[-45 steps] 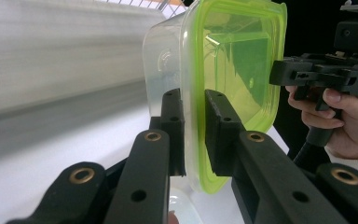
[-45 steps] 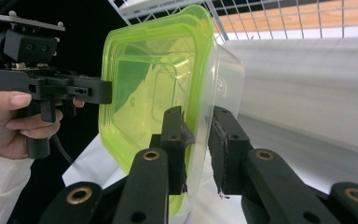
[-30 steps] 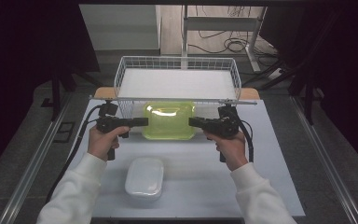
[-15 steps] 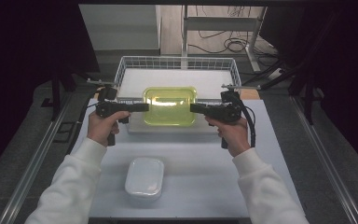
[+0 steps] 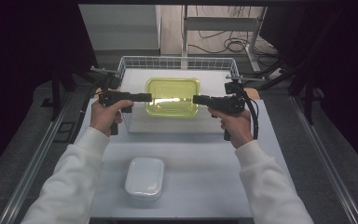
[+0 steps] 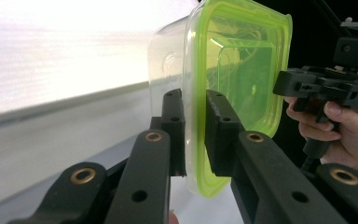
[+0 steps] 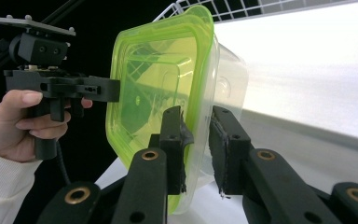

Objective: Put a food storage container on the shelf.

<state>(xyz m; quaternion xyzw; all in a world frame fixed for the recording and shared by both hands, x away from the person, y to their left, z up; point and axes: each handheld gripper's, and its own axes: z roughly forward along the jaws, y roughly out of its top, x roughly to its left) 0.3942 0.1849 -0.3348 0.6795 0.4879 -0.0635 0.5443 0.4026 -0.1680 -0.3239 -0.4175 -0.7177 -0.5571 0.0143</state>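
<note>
A clear plastic container with a yellow-green lid (image 5: pixel 172 95) hangs in the air over the wire basket (image 5: pixel 177 60), held level between both grippers. My left gripper (image 5: pixel 149 97) is shut on its left rim. My right gripper (image 5: pixel 196 99) is shut on its right rim. In the left gripper view the black pads (image 6: pixel 196 100) pinch the green rim of the container (image 6: pixel 242 70), and the right gripper (image 6: pixel 284 84) shows beyond it. In the right gripper view the pads (image 7: pixel 196 116) clamp the opposite edge of the container (image 7: pixel 158 79), with the left gripper (image 7: pixel 112 88) on the far side.
A white lidded box (image 5: pixel 144 177) sits on the white table (image 5: pixel 205 158) near its front edge, between the person's sleeves. The wire basket stands at the table's back, with low mesh walls. Dark frames and cables lie beyond it.
Both grippers have risen and moved away from the person with the container, from above the table in front of the basket to over the basket.
</note>
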